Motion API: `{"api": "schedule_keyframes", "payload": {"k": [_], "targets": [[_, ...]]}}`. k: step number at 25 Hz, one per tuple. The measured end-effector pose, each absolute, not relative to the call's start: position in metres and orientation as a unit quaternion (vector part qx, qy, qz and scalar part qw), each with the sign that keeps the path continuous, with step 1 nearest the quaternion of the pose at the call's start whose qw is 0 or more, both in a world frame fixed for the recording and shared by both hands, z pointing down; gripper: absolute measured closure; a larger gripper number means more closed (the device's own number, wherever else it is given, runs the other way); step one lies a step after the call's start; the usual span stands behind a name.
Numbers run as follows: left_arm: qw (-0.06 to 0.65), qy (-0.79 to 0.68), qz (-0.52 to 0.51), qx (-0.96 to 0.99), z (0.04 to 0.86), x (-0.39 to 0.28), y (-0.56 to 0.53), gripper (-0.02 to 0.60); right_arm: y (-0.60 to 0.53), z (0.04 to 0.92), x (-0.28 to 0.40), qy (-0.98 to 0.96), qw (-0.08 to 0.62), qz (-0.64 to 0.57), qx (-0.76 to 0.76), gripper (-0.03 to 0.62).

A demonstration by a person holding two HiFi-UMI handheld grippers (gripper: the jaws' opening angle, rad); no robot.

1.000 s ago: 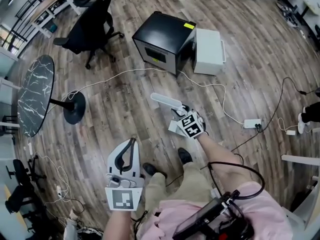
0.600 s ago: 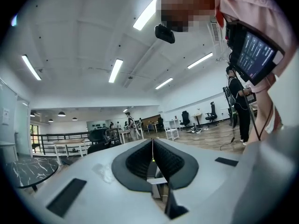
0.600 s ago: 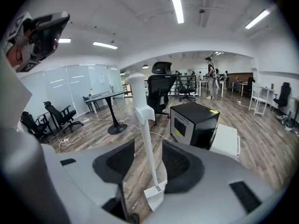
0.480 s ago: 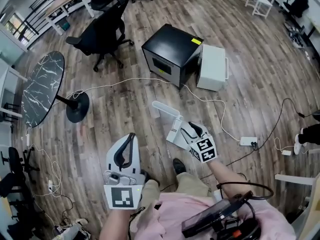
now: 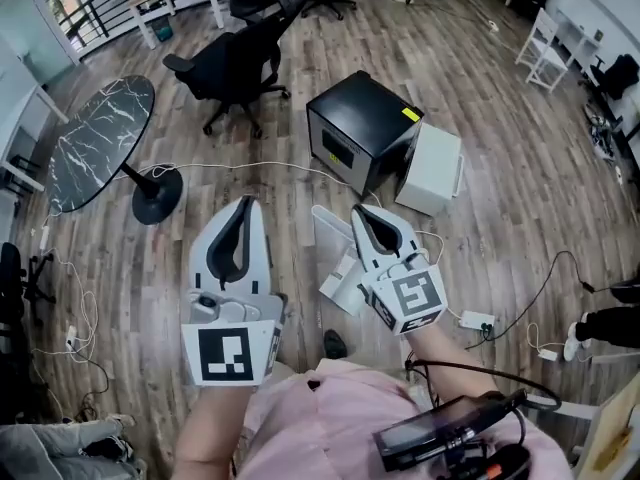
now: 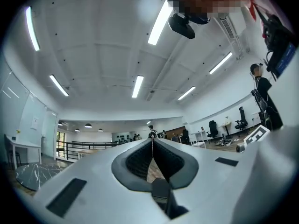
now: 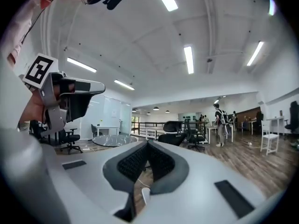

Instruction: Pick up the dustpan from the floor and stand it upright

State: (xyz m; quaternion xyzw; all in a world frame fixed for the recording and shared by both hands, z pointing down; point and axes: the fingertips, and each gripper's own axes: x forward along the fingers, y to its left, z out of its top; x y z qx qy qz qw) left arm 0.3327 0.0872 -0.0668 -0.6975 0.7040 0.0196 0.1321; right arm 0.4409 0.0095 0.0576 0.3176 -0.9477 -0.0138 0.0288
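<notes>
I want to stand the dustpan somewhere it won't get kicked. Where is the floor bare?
Bare brown wooden floor lies right of the white rectangular box. Crowded around the white plastic dustpan: white cable, white power strip, black cube cabinet.

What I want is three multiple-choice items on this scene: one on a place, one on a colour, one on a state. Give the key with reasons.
1. The black cabinet stands:
A) on the floor, beside the white box
B) on top of that box
C) lifted clear of the floor

2. The dustpan is:
A) red
B) black
C) white

3. The right gripper is:
A) wide open
B) shut on nothing
C) shut on the dustpan

Key:
1 A: the head view shows cabinet and box side by side on the wood planks.
2 C: its white handle shows just left of the right gripper.
3 B: that gripper's own view shows the jaw tips together, with nothing between them.
</notes>
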Motion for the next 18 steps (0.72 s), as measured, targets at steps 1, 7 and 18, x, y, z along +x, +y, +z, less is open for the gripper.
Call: {"api": "schedule_keyframes", "payload": {"k": [1,7,18], "targets": [[0.132,0.707,0.022,-0.694,-0.072,0.334,0.086,0.568,0.009,0.044,0.433,-0.949,0.026,-0.025,0.314,0.594],[0.144,0.72,0.028,-0.678,-0.097,0.328,0.085,0.568,0.017,-0.002,0.408,-0.949,0.003,-0.053,0.31,0.594],[0.15,0.719,0.008,-0.678,-0.091,0.336,0.099,0.568,0.031,-0.005,0.41,-0.954,0.012,-0.065,0.294,0.594]]}}
